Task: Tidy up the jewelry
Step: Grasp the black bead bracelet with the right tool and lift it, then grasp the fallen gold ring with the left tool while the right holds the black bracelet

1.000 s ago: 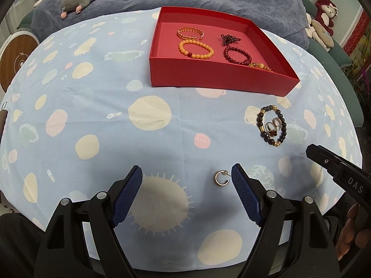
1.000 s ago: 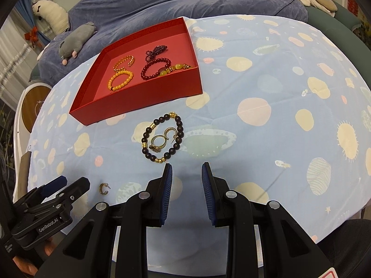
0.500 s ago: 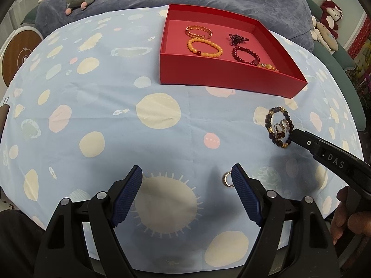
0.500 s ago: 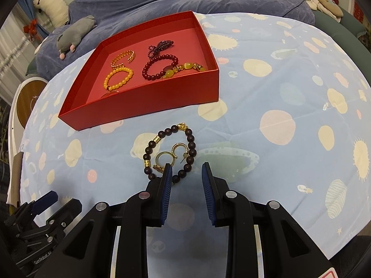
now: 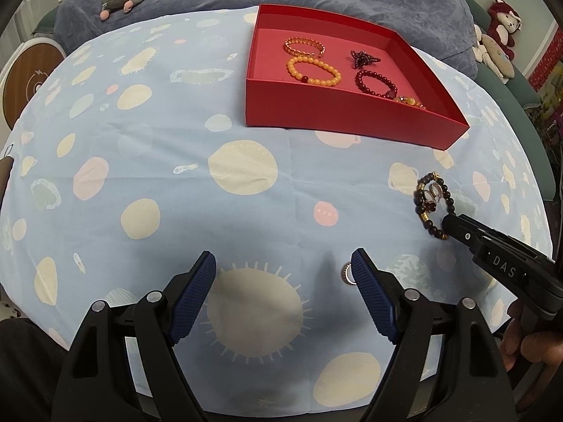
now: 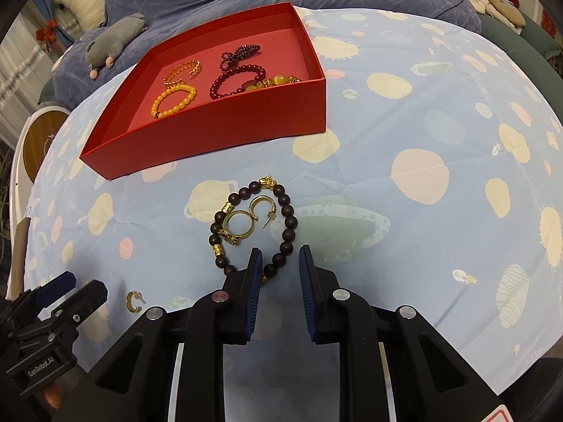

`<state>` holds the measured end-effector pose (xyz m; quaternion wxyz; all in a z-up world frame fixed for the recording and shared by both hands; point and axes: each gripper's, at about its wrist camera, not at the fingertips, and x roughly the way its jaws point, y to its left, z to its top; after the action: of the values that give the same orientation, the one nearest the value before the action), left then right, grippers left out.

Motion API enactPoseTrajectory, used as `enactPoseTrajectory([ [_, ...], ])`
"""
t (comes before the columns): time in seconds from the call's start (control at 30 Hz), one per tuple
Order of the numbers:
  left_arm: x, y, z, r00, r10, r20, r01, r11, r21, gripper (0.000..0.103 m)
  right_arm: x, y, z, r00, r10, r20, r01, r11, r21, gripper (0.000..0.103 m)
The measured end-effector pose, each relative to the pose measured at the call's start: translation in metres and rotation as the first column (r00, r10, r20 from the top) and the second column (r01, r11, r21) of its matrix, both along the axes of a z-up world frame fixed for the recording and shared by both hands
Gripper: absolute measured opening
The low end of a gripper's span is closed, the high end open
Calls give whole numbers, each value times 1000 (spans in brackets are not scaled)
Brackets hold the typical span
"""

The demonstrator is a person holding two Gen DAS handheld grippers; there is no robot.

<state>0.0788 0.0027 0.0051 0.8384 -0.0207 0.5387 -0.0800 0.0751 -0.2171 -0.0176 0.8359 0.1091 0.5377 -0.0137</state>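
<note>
My right gripper (image 6: 277, 274) at the dark wooden bead bracelet with gold charms (image 6: 254, 224)
Its jaws had just narrowed astride the bracelet's near beads, not yet clamped; my left gripper (image 5: 283, 288) gaped empty

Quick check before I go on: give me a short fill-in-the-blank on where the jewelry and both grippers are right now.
1. The dark beaded bracelet lies on the tablecloth, outside the red ____.
2. Inside that bracelet's loop lie a gold ring and a gold hoop ____.
3. The bracelet's near beads sit between the fingers of the ____ gripper.
4. The lone small earring lies by the blue pad of the wide-open ____ gripper.

Missing words: box; earring; right; left
</note>
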Motion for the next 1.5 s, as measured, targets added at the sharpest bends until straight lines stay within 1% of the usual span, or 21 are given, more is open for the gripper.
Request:
enactPoseTrajectory([
  [0.13, -1, -2, 1, 1000, -4, 2, 4, 1000, 1, 75, 3, 4, 0, 1000, 10, -1, -10, 999, -32, 17],
  [0.17, -1, -2, 2, 1000, -5, 3, 5, 1000, 3, 75, 4, 5, 0, 1000, 15, -1, -15, 999, -45, 15],
  [0.2, -1, -2, 2, 1000, -7, 4, 6, 1000, 4, 75, 5, 5, 0, 1000, 19, -2, -19, 999, -48, 11],
  [0.27, -1, -3, 3, 1000, -6, 5, 6, 1000, 3, 75, 5, 1, 1, 1000, 12, -7, -12, 1000, -22, 8],
  [0.33, -1, -3, 4, 1000, -5, 5, 5, 1000, 3, 75, 5, -2, 4, 1000, 2, -2, -2, 1000, 10, 8],
  [0.43, -1, -3, 3, 1000, -4, 3, 4, 1000, -1, 75, 5, -2, 16, 999, 5, 34, -8, 998, 64, 8],
  [0.53, -1, -5, 4, 1000, -13, 3, 13, 1000, -4, 75, 6, 5, 33, 996, 29, 81, -37, 995, 98, 8],
  [0.63, -2, -9, 5, 1000, -24, 7, 24, 1000, -7, 75, 5, 13, 49, 992, 54, 112, -65, 993, 101, 8],
  [0.7, -2, -11, 7, 1000, -28, 9, 28, 1000, -14, 75, -2, 12, 54, 992, 56, 117, -67, 993, 95, 8],
  [0.93, -1, -31, 10, 998, -64, 17, 65, 997, -30, 75, -38, -22, 42, 997, -19, 70, 11, 993, 114, 8],
  [1.13, -4, -60, 12, 992, -128, 20, 129, 991, -31, 75, -52, -40, 27, 998, -64, 23, 62, 995, 74, 8],
  [1.2, -6, -70, 11, 988, -153, 19, 154, 988, -31, 75, -54, -47, 26, 995, -93, 27, 91, 992, 83, 8],
  [1.33, -9, -91, 9, 980, -197, 15, 198, 980, -20, 75, -56, -61, 36, 987, -143, 68, 136, 986, 93, 8],
  [1.4, -10, -96, 7, 978, -208, 12, 209, 978, -12, 75, -53, -65, 35, 989, -140, 56, 134, 986, 97, 8],
  [1.5, -11, -94, 4, 980, -201, -1, 201, 980, -7, 75, -52, -67, 36, 988, -140, 64, 133, 987, 94, 8],
])
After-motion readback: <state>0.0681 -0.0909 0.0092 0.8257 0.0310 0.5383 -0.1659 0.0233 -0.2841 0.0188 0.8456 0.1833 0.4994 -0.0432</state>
